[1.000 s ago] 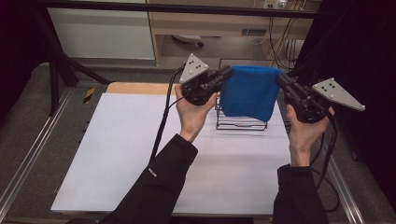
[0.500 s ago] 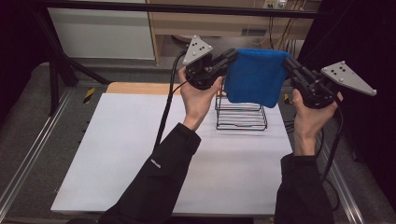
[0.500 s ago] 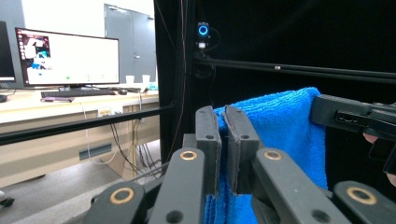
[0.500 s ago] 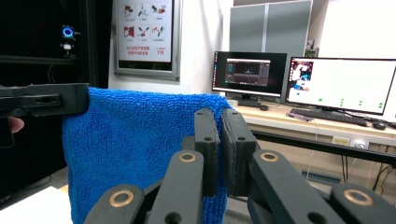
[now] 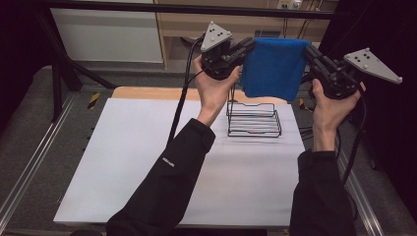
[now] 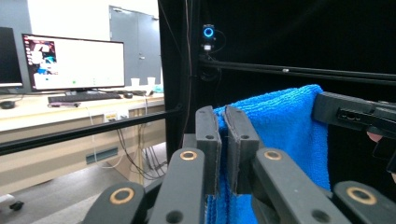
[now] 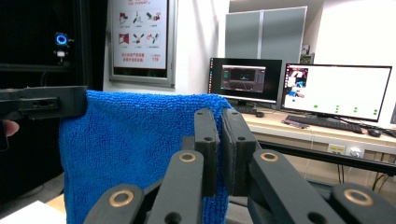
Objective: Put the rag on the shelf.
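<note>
Above the wire rack (image 5: 253,119), both grippers' fingers (image 6: 208,135) pinched on blue towel (image 5: 273,69) corners

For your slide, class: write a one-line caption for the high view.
Two hand-held grippers stretch a folded blue towel in the air above a black wire rack on the white table.

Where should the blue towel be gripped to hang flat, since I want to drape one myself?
By its two top corners, one from each side. The left gripper and right gripper pinch the blue towel there, so it hangs folded and smooth above the wire rack.
</note>
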